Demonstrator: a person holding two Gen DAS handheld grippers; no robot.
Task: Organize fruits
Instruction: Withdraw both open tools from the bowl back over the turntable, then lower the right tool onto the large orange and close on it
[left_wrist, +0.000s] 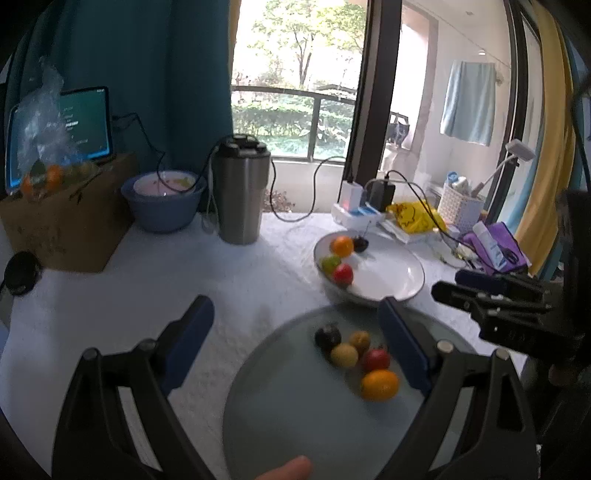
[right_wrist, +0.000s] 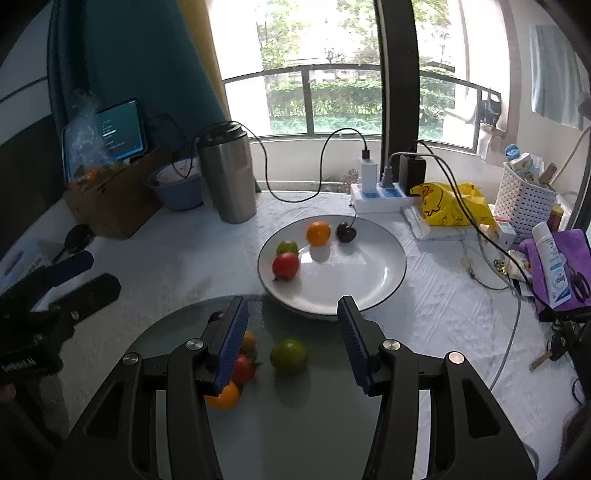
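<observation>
Where fruits (right_wrist: 319, 233) sit, four per plate (right_wrist: 369, 280).

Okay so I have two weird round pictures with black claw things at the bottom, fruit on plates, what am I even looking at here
Those claws are handheld grippers; a person carries one in each hand, and each has a wide-angle camera looking along its two fingers. One picture comes from the left gripper, the other from the right gripper. Both are open and hold nothing. The right gripper's fingers stand either side of a green fruit without touching it. On the table a white plate holds four fruits, and a nearer glass plate holds several more, including an orange. Behind stand a steel tumbler, a blue bowl and a cardboard box.
</observation>
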